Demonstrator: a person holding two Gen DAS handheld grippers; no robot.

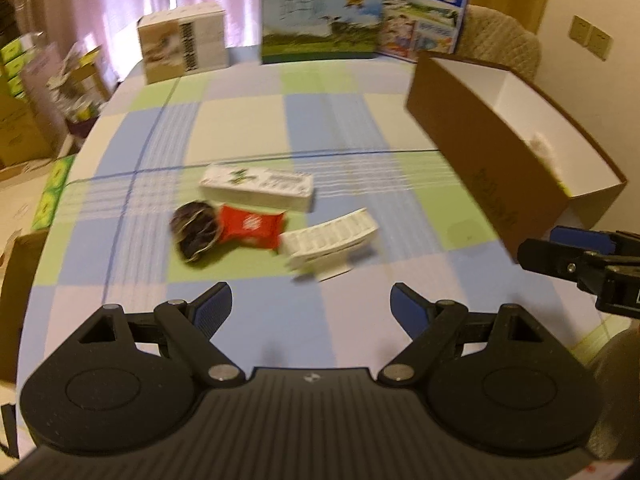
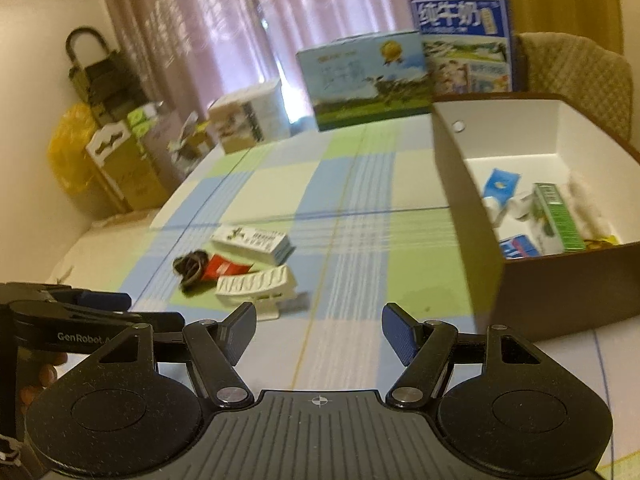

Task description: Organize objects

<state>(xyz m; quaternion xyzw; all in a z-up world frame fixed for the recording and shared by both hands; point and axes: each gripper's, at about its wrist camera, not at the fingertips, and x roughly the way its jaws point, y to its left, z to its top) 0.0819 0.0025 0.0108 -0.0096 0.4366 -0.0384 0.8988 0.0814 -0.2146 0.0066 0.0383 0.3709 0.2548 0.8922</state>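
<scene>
On the checked tablecloth [image 1: 328, 128] lie a flat white box [image 1: 258, 186], a red packet [image 1: 250, 226], a dark tangled bundle [image 1: 196, 230] and a curved white holder [image 1: 332, 244], close together. They also show in the right wrist view: box [image 2: 252, 242], packet [image 2: 222, 270], bundle [image 2: 191, 268], holder [image 2: 256, 286]. A brown cardboard box [image 2: 560, 292] with a white inside stands at the right and holds several small cartons [image 2: 554, 218]. My left gripper [image 1: 311, 308] is open and empty, short of the objects. My right gripper [image 2: 319, 334] is open and empty beside the box.
Milk cartons [image 1: 320, 20] and a beige box [image 1: 184, 42] stand along the table's far edge. A padded chair back [image 1: 504, 36] is behind the brown box [image 1: 492, 160]. Boxes and bags [image 2: 120, 160] crowd the floor at left. The right gripper shows at the left view's right edge [image 1: 580, 264].
</scene>
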